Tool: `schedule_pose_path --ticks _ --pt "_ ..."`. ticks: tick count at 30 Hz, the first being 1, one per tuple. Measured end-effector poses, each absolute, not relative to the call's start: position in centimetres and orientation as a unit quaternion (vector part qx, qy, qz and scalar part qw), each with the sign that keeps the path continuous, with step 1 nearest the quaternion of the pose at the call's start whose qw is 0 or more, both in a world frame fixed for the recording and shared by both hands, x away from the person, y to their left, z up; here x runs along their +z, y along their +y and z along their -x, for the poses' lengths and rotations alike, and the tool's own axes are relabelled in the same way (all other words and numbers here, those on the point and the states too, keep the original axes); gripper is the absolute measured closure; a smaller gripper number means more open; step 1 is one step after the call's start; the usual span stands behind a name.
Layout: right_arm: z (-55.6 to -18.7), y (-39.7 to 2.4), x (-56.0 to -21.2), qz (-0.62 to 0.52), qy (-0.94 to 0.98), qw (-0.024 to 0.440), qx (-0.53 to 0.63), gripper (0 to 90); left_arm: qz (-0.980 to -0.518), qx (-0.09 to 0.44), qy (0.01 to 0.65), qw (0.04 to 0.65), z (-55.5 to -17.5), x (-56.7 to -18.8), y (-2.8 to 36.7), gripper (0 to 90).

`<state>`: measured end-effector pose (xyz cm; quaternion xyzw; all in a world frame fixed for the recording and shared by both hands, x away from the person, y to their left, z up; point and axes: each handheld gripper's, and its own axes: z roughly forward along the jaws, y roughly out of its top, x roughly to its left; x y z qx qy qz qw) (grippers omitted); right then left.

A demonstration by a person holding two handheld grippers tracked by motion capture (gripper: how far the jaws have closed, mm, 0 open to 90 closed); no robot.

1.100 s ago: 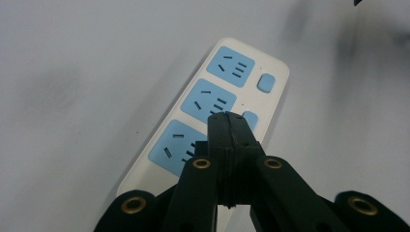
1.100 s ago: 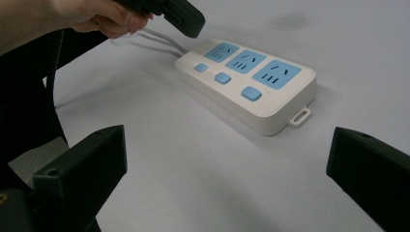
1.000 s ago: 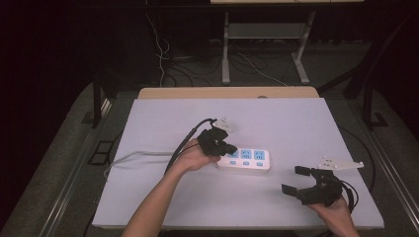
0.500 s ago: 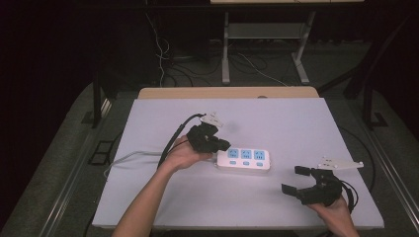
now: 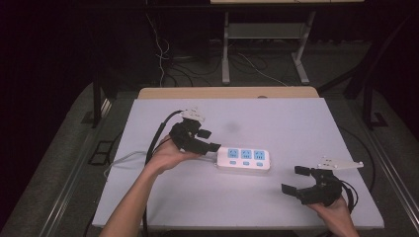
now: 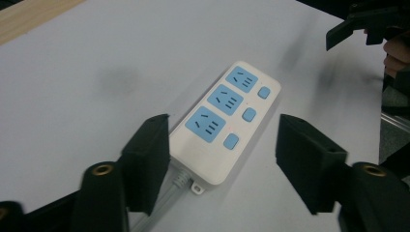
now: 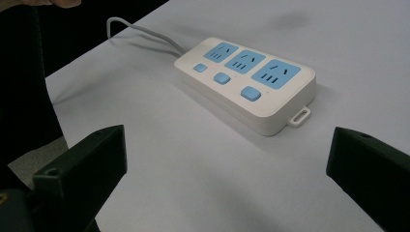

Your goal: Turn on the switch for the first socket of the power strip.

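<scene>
With my left gripper (image 5: 211,140) just opened above the power strip's (image 5: 244,159) cord end, nothing between its jaws, I'd realign squarely before closing; right gripper (image 5: 298,180) waits open near the table's (image 5: 276,118) right front corner.

Table (image 5: 276,123) bare round power strip (image 5: 244,159); only its cord (image 5: 121,160) trails off left end.

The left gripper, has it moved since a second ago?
Yes. The left gripper, jaws just opening with nothing between them, drew back leftward off the power strip.
</scene>
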<state>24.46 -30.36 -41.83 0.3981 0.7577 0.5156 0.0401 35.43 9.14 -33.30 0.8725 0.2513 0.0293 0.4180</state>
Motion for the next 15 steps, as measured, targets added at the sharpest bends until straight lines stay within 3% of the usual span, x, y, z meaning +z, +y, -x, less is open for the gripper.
schedule_pose_path --ticks 8,11,15 --pt "-24.5 -30.3 -41.9 -0.397 0.759 0.039 0.515 0.4 -0.866 0.039 0.266 0.422 -34.7 -33.3 10.3 11.6" --pt "-24.5 -30.3 -41.8 -0.397 0.759 0.039 0.515 0.4 -0.865 0.045 0.277 0.415 -34.3 -33.4 10.6 0.0" --pt "-24.5 -30.2 -41.9 -0.396 0.759 0.039 0.515 0.4 -0.86 0.053 0.283 0.42 -33.7 -33.5 11.5 0.0"
